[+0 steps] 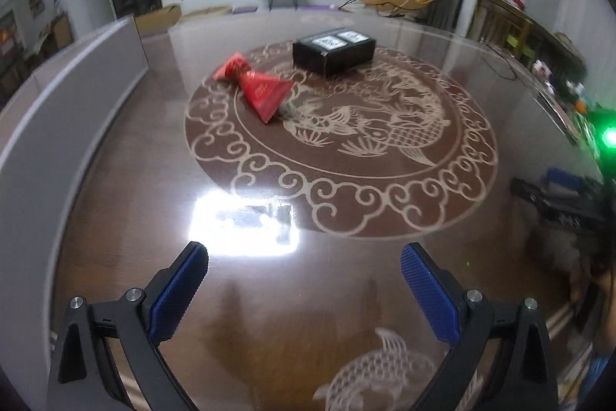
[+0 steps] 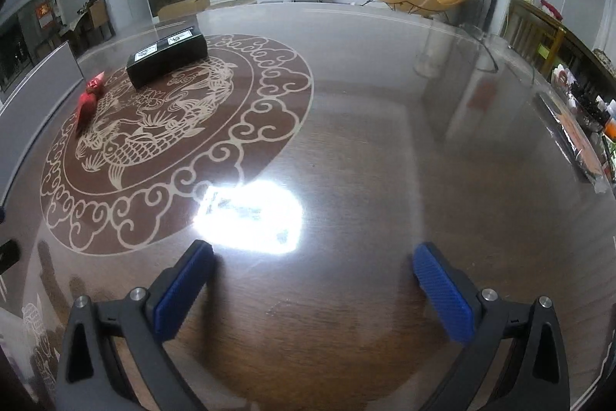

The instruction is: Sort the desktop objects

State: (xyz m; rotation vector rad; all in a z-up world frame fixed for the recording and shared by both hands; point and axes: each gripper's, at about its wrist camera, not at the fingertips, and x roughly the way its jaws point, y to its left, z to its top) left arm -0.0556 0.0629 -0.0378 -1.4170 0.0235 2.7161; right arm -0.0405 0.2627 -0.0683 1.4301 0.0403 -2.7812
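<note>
Take the round dragon-and-fish medallion (image 1: 338, 137) inlaid in the glossy brown table (image 1: 134, 180) as your reference. Your left gripper (image 1: 304, 259) hangs over bare wood on the near side of the medallion, just short of its scrolled border, with both blue pads spread wide and nothing between them. Your right gripper (image 2: 313, 259) is likewise released, jaws wide and empty, hovering over plain wood to the right of the medallion's near edge.

The two things to sort both sit on the medallion. The red pouch (image 1: 256, 85) lies on its side across the left part of the ring, its gathered neck pointing outward toward the border. The black box (image 1: 334, 51) rests flat on the far part, its light labels facing up, near the pouch but apart from it.

A bright patch of glare (image 1: 242, 228) covers the table at the medallion's near rim, right in front of your left pads, and washes out that surface. Left of the medallion a grey panel (image 1: 77, 95) stands upright along the table's edge, so room is tight on that side. Right of the medallion the tabletop runs wide and bare to its curved glass rim (image 2: 558, 110); past the far side, the table ends before the living-room floor.
</note>
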